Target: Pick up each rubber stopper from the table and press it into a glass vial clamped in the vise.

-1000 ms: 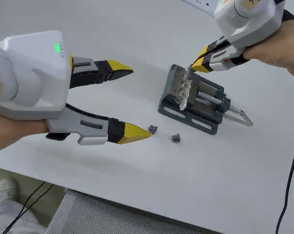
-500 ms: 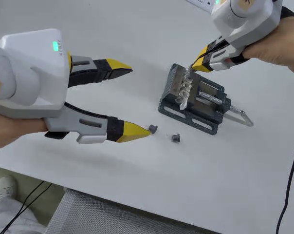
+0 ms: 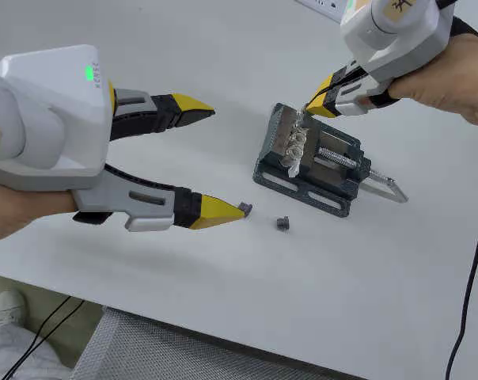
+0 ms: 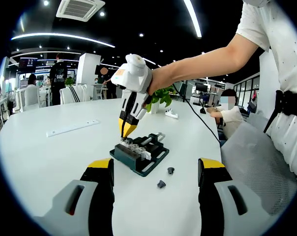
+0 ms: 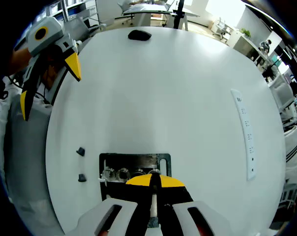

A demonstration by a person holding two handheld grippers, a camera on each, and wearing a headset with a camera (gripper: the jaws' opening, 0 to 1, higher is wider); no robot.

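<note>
A dark metal vise (image 3: 306,184) (image 4: 138,158) (image 5: 133,158) stands mid-table and clamps a row of several glass vials (image 3: 296,146) (image 5: 123,173). My right gripper (image 3: 312,108) (image 5: 153,180) (image 4: 125,132) is shut, its yellow tips down on the vial at the row's far end. A small grey piece shows under the tips; I cannot tell if it is gripped. Two grey rubber stoppers (image 3: 245,209) (image 3: 282,224) (image 4: 170,170) (image 5: 80,151) lie on the table in front of the vise. My left gripper (image 3: 211,161) (image 4: 156,163) (image 5: 49,92) is open, its lower fingertip just left of the nearer stopper.
The vise's screw handle (image 3: 381,187) sticks out to the right. A white power strip (image 5: 244,132) (image 4: 72,128) lies at the far side of the white table. A black cable (image 3: 476,269) runs down the right. The table's front edge (image 3: 223,336) is near.
Little has changed. The right gripper's tips stay on the far-end vial and the left gripper holds beside the nearer stopper; the head camera has shifted slightly.
</note>
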